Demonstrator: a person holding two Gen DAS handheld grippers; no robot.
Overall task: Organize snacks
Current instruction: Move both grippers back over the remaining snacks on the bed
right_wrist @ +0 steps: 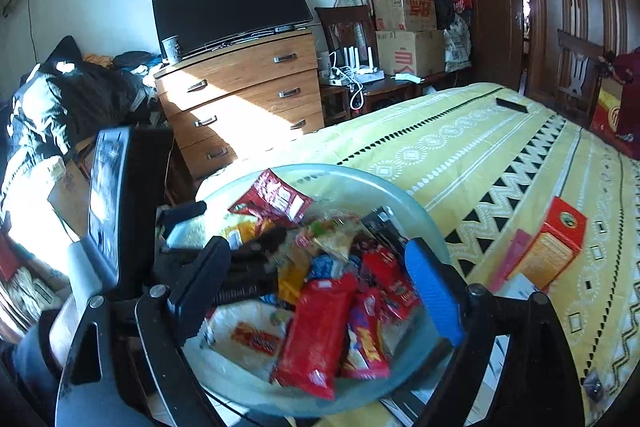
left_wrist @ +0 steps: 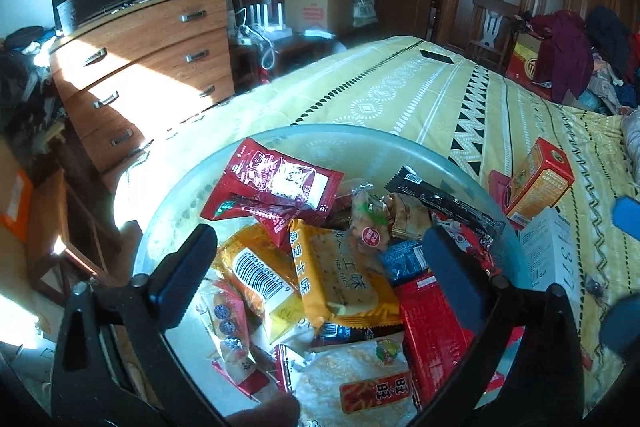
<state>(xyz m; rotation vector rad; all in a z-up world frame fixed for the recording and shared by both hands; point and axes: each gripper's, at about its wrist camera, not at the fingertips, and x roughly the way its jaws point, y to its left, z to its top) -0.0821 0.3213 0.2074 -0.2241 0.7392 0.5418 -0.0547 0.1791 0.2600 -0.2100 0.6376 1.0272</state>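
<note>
A clear glass bowl (left_wrist: 400, 141) full of snack packets sits on the yellow bedspread; it also shows in the right wrist view (right_wrist: 424, 215). In it lie a red sachet (left_wrist: 280, 183), an orange cracker pack (left_wrist: 340, 279), a red packet (left_wrist: 432, 339) and a rice cracker pack (left_wrist: 352, 379). My left gripper (left_wrist: 320, 267) is open, its fingers spread above the packets. My right gripper (right_wrist: 316, 283) is open over the bowl's near side, above a long red packet (right_wrist: 316, 331). The left gripper (right_wrist: 224, 267) shows in the right wrist view, over the bowl's left side.
An orange box (left_wrist: 540, 183) and a white box (left_wrist: 552, 259) lie on the bed (left_wrist: 400, 87) right of the bowl. The orange box also shows in the right wrist view (right_wrist: 556, 247). A black remote (left_wrist: 436, 57) lies far on the bed. A wooden dresser (left_wrist: 140, 67) stands left.
</note>
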